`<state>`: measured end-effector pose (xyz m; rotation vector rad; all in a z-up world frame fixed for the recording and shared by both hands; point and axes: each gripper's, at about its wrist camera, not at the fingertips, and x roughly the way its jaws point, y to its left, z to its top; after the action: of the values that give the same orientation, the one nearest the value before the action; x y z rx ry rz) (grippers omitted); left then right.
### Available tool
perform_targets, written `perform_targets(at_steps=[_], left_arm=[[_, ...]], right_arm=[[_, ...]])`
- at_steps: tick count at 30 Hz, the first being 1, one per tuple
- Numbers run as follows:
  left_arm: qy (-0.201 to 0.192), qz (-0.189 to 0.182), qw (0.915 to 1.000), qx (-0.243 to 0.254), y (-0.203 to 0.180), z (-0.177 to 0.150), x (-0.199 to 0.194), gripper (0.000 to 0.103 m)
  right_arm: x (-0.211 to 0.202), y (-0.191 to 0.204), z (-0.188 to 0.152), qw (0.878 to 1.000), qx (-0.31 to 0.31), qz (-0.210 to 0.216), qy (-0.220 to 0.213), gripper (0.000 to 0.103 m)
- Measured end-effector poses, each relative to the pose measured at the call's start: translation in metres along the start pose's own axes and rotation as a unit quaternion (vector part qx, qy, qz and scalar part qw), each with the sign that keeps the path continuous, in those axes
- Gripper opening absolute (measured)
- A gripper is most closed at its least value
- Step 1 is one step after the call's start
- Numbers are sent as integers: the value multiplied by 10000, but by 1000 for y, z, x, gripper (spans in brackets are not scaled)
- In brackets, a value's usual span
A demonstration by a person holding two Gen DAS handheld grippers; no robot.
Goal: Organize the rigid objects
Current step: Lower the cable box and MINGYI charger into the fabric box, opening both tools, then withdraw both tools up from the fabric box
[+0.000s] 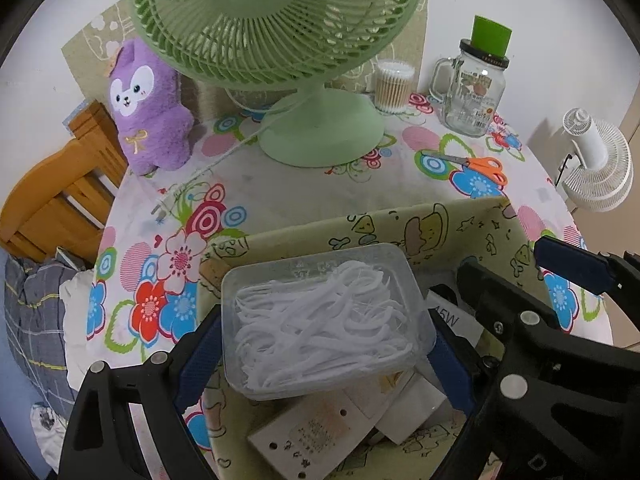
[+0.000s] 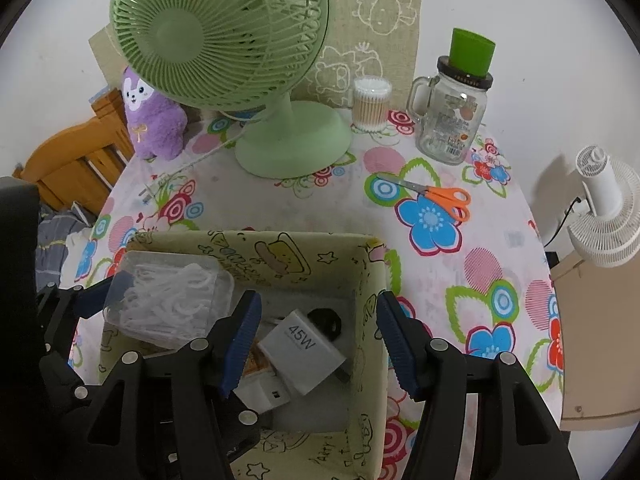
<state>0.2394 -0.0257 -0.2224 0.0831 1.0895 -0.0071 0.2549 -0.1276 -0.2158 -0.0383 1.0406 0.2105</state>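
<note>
A yellow-green cartoon-print fabric box [image 1: 400, 224] stands at the table's near edge. My left gripper [image 1: 324, 320] hangs above it, its blue pads pressed on both ends of a clear plastic box of white floss picks [image 1: 328, 320]. From the right wrist, that clear box [image 2: 168, 300] shows over the fabric box's [image 2: 248, 246] left part. My right gripper [image 2: 318, 300] stands open over the right part, nothing touching its pads. Below it, inside, lie a white 45W charger [image 2: 300, 350], another white adapter [image 2: 260, 394] and a black item [image 2: 324, 320]. A white perforated card [image 1: 312, 436] lies there too.
Orange-handled scissors [image 2: 440, 196] lie on the flowered tablecloth beyond the fabric box. Further back stand a green fan [image 2: 292, 148], a cotton-swab tub [image 2: 370, 104], a glass mug jar with a green cup on it [image 2: 452, 120] and a purple plush [image 2: 154, 120]. Off the table are a white fan [image 2: 604, 216] and a wooden chair [image 2: 72, 160].
</note>
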Motion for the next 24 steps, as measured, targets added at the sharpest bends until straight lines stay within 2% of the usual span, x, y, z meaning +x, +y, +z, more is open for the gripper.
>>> perform_targets(at_steps=[11,24], left_arm=[[74,11,10000,55,-5,1,6,100],[-135,68,9998,99,-4,-7,-22,100]], right_arm=[[1,-3,-2,10000,17,-14,72,66],[-25,2,-10,9998,110,22,-157,69]])
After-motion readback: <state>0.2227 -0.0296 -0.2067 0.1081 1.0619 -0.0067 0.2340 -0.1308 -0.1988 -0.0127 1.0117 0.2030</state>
